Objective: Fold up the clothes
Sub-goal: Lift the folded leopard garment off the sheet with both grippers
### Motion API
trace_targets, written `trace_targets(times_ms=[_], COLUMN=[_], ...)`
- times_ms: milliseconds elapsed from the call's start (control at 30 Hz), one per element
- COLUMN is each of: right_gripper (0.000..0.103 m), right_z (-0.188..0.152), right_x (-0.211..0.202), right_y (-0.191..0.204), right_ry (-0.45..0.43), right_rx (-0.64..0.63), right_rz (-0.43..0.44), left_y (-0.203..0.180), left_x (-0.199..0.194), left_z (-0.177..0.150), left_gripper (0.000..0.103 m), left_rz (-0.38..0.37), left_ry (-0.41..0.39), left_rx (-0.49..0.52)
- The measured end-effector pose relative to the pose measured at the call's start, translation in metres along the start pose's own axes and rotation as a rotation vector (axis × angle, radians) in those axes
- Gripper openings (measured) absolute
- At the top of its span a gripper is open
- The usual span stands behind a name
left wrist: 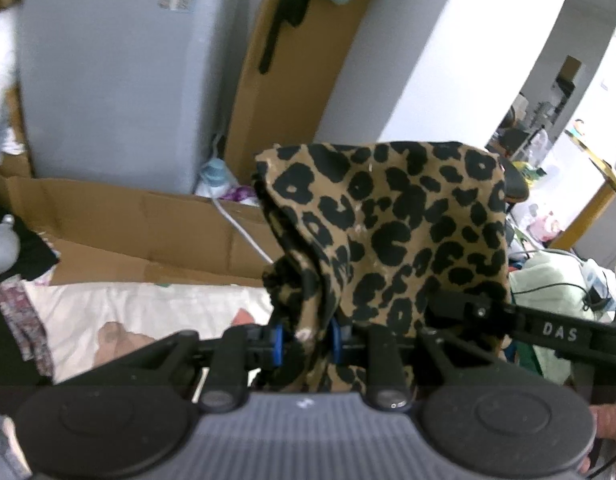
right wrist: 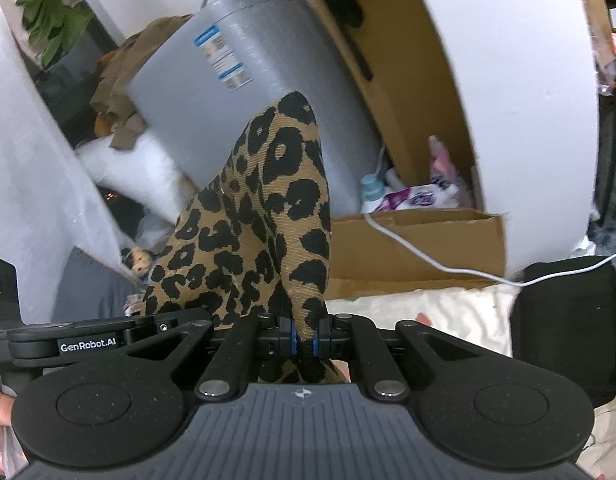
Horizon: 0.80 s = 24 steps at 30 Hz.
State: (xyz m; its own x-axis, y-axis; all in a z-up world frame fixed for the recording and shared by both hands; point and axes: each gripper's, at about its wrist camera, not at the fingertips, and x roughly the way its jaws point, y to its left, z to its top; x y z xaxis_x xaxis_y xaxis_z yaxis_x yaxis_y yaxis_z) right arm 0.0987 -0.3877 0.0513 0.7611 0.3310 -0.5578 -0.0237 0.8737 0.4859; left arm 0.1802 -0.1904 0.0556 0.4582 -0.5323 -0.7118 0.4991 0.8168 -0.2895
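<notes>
Left wrist view, L to R: a grey appliance [left wrist: 107,80] w/ a blue-and-white label stands at far left, flattened cardboard [left wrist: 119,232] below it and a white bed sheet [left wrist: 147,312] in front. A tall cardboard panel [left wrist: 291,92] leans beside the appliance. Centre: the left gripper [left wrist: 305,340], blue-padded fingers clamped on a bunched fold of leopard-print cloth [left wrist: 388,220]. The cloth is lifted off the bed and rises in front of the camera, spreading to the right. At right, the other gripper's black arm, marked "DAS", touches the cloth's lower right edge. Far right is a blurred, cluttered room.

Right wrist view, L to R: a white curtain [right wrist: 35,184], a white pillow [right wrist: 139,176], then the same grey appliance. Centre: the right gripper [right wrist: 303,340], fingers pinched shut on the cloth, which stands up in a tapering peak. Right of it are a cardboard box [right wrist: 420,236], a white cable [right wrist: 428,260] and a white wall [right wrist: 528,100].
</notes>
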Motion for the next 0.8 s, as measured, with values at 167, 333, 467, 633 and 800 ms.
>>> trace_targets(times_ms=[167, 333, 467, 633, 800], right_gripper=[0.006, 0.006, 0.006, 0.006, 0.006], right_z=[0.005, 0.016, 0.020, 0.022, 0.010], right_x=[0.005, 0.011, 0.012, 0.018, 0.031], right_y=[-0.036, -0.071, -0.105, -0.148, -0.195], right_ry=[-0.026, -0.037, -0.054, -0.043, -0.015], right_rx=[0.007, -0.020, 0.007, 0.002, 0.051], right_rz=[-0.048, -0.084, -0.108, -0.162, -0.196], left_y=[-0.018, -0.037, -0.052, -0.072, -0.082], left_x=[0.047, 0.094, 0.129, 0.170, 0.208], left_z=[0.015, 0.025, 0.026, 0.020, 0.002], left_gripper=[0.023, 0.023, 0.023, 0.023, 0.023], left_rz=[-0.019, -0.039, -0.066, -0.100, -0.130], left_ry=[0.017, 0.034, 0.042, 0.067, 0.107], left_rx=[0.045, 0.076, 0.080, 0.058, 0.001])
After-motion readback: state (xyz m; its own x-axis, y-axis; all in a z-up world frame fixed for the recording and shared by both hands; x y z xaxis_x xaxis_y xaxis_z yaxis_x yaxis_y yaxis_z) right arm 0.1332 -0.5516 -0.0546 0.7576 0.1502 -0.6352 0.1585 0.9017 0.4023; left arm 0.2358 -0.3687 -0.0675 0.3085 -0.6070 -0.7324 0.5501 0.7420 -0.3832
